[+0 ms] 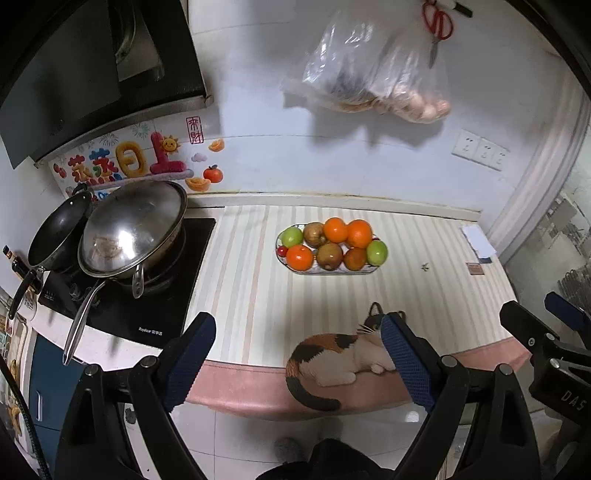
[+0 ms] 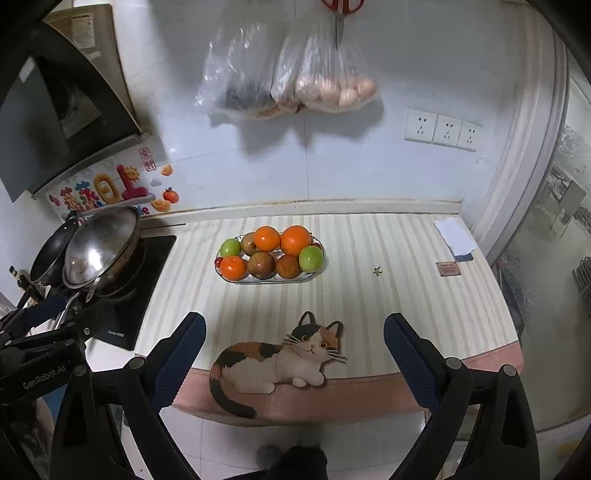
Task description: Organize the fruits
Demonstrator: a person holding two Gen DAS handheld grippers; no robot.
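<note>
An oval plate on the striped counter mat holds oranges, green apples, brownish fruits and a small red fruit. My left gripper is open and empty, well short of the plate near the counter's front edge. My right gripper is also open and empty, at the same distance. The right gripper's body shows at the right edge of the left wrist view.
A stove with a lidded wok and a black pan stands left. Plastic bags and red scissors hang on the wall. Papers and a small card lie at the right. A cat picture decorates the mat's front.
</note>
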